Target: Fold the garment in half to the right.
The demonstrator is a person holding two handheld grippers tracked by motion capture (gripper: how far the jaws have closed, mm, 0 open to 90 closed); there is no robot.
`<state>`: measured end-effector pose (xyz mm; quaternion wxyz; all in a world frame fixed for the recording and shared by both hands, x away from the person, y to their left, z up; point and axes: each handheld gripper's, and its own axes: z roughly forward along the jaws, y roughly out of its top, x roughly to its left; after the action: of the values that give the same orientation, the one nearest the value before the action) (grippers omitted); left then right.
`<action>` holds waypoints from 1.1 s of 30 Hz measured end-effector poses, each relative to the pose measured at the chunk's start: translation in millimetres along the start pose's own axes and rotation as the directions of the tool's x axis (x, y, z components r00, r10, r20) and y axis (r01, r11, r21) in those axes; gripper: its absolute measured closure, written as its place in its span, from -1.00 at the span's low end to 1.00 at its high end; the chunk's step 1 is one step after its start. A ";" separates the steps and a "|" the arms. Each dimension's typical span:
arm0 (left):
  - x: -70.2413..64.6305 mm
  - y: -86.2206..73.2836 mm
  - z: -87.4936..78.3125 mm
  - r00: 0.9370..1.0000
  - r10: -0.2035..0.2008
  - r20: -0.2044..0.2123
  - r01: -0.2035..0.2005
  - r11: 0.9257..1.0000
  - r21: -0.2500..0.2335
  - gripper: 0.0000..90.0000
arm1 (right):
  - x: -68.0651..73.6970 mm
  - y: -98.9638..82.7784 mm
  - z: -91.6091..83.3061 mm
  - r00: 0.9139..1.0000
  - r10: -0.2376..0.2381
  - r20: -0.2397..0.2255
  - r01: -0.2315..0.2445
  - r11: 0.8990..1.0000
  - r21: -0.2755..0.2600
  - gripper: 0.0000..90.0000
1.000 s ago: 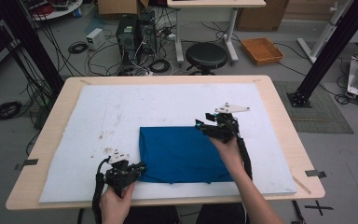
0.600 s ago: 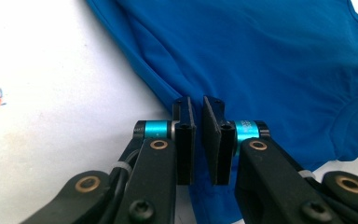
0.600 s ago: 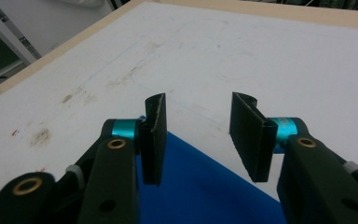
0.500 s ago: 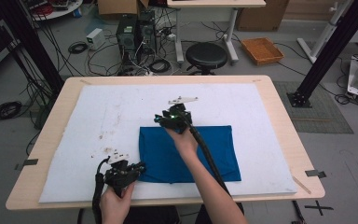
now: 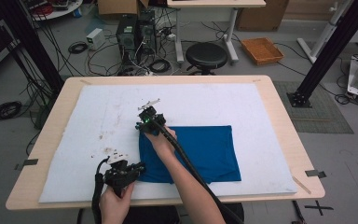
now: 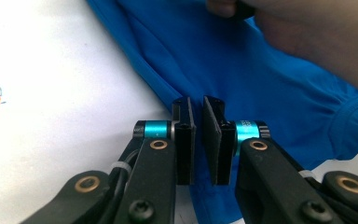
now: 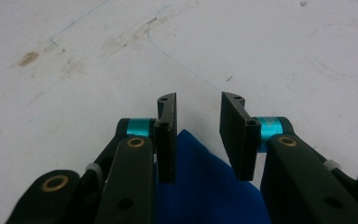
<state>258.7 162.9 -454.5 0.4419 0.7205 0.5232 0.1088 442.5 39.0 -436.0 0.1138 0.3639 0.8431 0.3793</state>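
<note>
Table (image 5: 279,112): I see a wooden top under a white mat (image 5: 214,100), stained at its left half.
Blue cloth (image 5: 200,151): it lies flat on the mat's near middle, already doubled over by the look of it. Its near left corner is under my left claw and its far left corner is under my right one.
Right gripper (image 5: 144,125): I have it reaching across the cloth to the far left corner. In the right gripper view (image 7: 198,135) the jaws stand part open and have just been closing, with the blue corner between them and no pad pressing on it yet.
Left gripper (image 5: 137,168): nearly shut. In the left gripper view (image 6: 198,140) a thin gap remains between the pads above the cloth's edge; I cannot tell whether any fabric is pinched, so I treat it as an anchor, not a sure grip.
Step in hand, as I judge it: seize the far left corner for the next fold.
Doing it well: I would drop the pads onto the mat so they catch every layer, close fully before lifting, and keep the left hand quiet so the near edge does not drag.
</note>
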 end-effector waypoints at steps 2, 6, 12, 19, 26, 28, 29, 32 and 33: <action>0.3 0.0 -0.2 1.000 -0.001 0.002 0.001 1.000 0.001 0.84 | 1.9 0.3 3.9 1.000 0.001 -0.004 -0.001 1.000 0.008 0.51; 0.2 0.0 -0.2 1.000 -0.003 0.002 0.003 1.000 0.001 0.83 | 7.1 2.4 8.6 0.999 -0.032 0.019 0.031 0.999 0.036 0.58; 0.3 0.0 -0.2 1.000 -0.002 0.003 0.002 1.000 0.001 0.83 | 11.6 4.4 13.5 0.997 -0.065 0.052 0.061 0.995 0.074 0.69; -0.4 -0.3 -0.3 1.000 0.000 -0.004 0.000 1.000 -0.004 0.84 | 13.2 6.1 9.4 0.994 -0.085 0.062 0.081 0.994 0.073 0.97; 0.5 2.2 -5.7 1.000 -0.003 0.018 0.003 1.000 -0.021 0.88 | 4.6 13.5 -13.0 0.998 -0.067 0.017 0.067 0.998 0.002 0.97; -1.9 4.9 -9.2 0.999 -0.001 0.032 0.002 0.999 -0.040 0.89 | -0.2 15.6 -22.6 0.999 -0.042 -0.014 0.041 0.999 -0.024 0.97; -3.7 7.0 -11.3 0.999 0.004 0.044 -0.002 0.999 -0.049 0.89 | -3.6 16.3 -27.6 0.999 -0.026 -0.027 0.025 0.999 -0.036 0.97; -14.2 14.3 -14.9 0.997 0.019 0.078 -0.014 0.998 -0.068 0.89 | -13.6 17.5 -43.1 0.998 0.007 -0.067 -0.012 0.997 -0.071 0.97; -18.7 17.0 -14.9 0.996 0.024 0.091 -0.018 0.997 -0.073 0.89 | -18.3 17.5 -50.7 0.996 0.016 -0.084 -0.024 0.996 -0.088 0.97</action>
<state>252.6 153.8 -427.3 0.4899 0.7138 0.4906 0.0993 441.0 5.8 -390.1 0.0907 0.3507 0.8258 0.4323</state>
